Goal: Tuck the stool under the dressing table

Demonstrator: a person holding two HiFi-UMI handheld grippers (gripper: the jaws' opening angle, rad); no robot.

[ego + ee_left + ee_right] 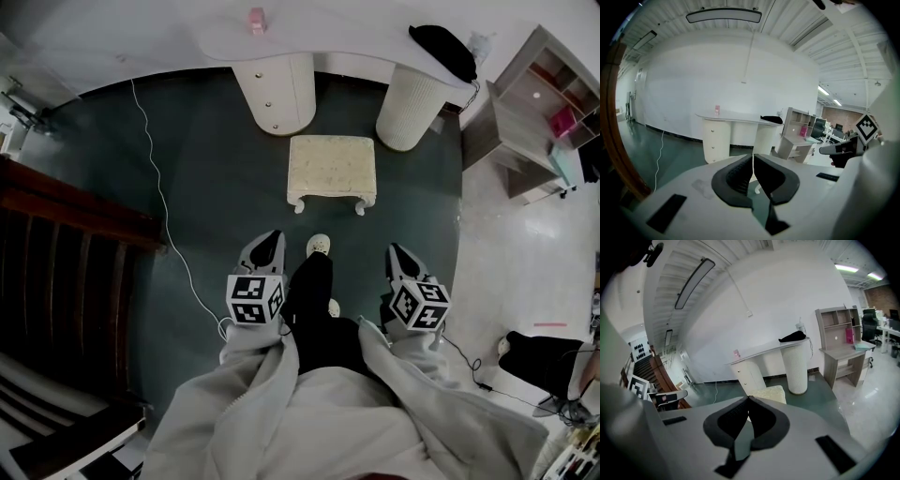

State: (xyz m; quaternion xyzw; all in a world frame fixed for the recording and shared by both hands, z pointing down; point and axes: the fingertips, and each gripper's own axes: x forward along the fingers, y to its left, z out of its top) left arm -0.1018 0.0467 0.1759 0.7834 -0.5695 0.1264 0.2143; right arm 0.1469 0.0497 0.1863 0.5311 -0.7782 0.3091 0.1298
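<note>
The stool [332, 169], cream with short curved legs, stands upright on the dark green floor [206, 197]. It sits in front of the gap between the two supports of the dressing table [356, 36], close to them but clear of the tabletop, so it is not tucked under. The table's white top curves along the wall. It rests on a smooth drawer unit [277, 92] on the left and a ribbed round column [410, 106] on the right. A small pink object [256, 19] stands on the top near its left end, and a black item [442, 49] lies at its right end. Just on the near side of the stool is the person's pale shoe [319, 245]. The left gripper [267, 240] and the right gripper [399, 254] flank it, both pointing toward the stool and well short of it. Each gripper's jaws are clenched together with nothing between them. A white cable [161, 192] trails across the floor to the left, past dark wooden furniture [56, 262]. To the right of the table stands a pale wooden shelf unit [525, 122] on lighter flooring.
</note>
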